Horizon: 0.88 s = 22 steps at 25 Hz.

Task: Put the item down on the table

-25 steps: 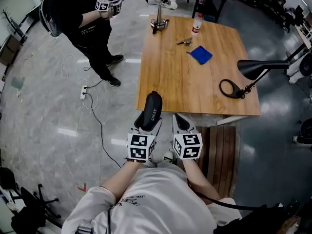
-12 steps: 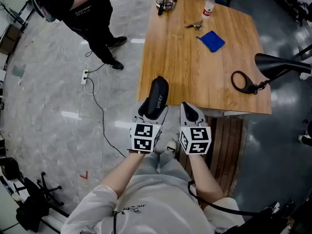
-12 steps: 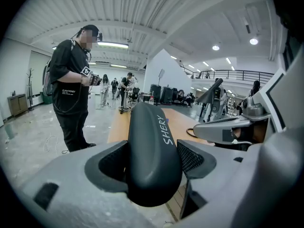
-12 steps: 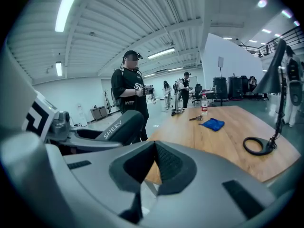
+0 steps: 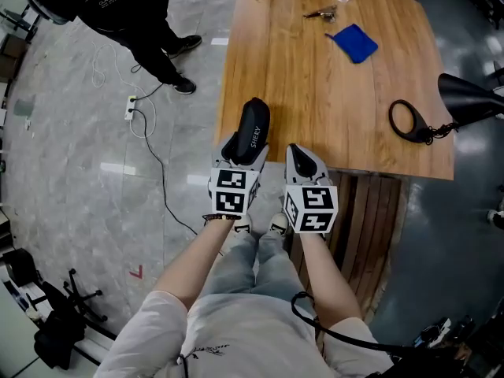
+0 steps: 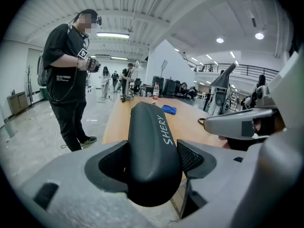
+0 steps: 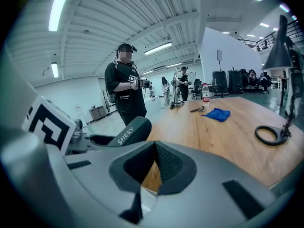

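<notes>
A black glasses case [image 5: 253,126], lettered SHERY, is clamped in the left gripper [image 5: 239,154]. The jaws are set wide, and a pad is pressed on each long side of the case's near end. From the claw, the case is pointed to 12 o'clock, leaning slightly toward 1 o'clock, so its long axis is run straight ahead along the gripper.

In the head view, the far end of the case is seen over the near left corner of the wooden table [image 5: 315,101]. The case is judged to be raised above the wood, though contact cannot be ruled out.

The right gripper [image 5: 302,162] is held just beside the left one, at its 3 o'clock. Its jaws are closed together and nothing is held between them. The left gripper is therefore the one by which the setting-down is to be done. Bare tabletop is offered directly ahead at 12 o'clock.

Farther off, a blue cloth [image 5: 354,43] is seen at 1 o'clock and a black desk lamp [image 5: 465,101] at 2 o'clock. A standing person [image 5: 102,2] is seen on the floor at 10 o'clock.
</notes>
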Available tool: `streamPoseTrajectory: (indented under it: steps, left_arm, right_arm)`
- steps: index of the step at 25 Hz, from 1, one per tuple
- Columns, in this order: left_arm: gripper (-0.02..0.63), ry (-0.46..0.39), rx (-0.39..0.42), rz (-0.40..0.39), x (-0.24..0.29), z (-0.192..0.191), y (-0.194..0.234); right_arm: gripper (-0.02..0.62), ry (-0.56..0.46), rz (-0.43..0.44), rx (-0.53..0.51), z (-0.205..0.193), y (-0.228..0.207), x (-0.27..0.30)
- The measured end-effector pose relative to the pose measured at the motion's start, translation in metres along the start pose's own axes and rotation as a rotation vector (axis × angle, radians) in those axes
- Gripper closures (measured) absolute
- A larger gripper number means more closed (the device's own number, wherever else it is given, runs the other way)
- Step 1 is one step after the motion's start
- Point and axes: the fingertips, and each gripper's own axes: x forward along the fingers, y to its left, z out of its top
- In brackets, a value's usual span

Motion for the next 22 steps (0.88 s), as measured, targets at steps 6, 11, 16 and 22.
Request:
streamPoseTrajectory:
  steps: [6, 11, 16, 22]
  left_arm:
    - [0.273, 0.064, -0.052, 0.017, 0.044, -0.022, 0.015]
    - [0.273, 0.103, -0.060, 0.010, 0.066, -0.028, 0.017]
    - [0.273, 0.153, -0.065, 0.020, 0.079, -0.038, 0.022]
    - [0.272, 0.202, -0.078, 0.003, 0.091, -0.054, 0.021]
  right_arm:
    - [0.591, 0.020, 0.015, 0.010, -0.010, -0.005, 0.019]
    - [0.591, 0.033, 0.017, 0.012, -0.016, -0.009, 0.021]
    - [0.591, 0.026, 0.017, 0.021, -0.015, -0.008, 0.021]
    - [0.591, 0.023, 0.023, 0.031, -0.014, -0.011, 0.023]
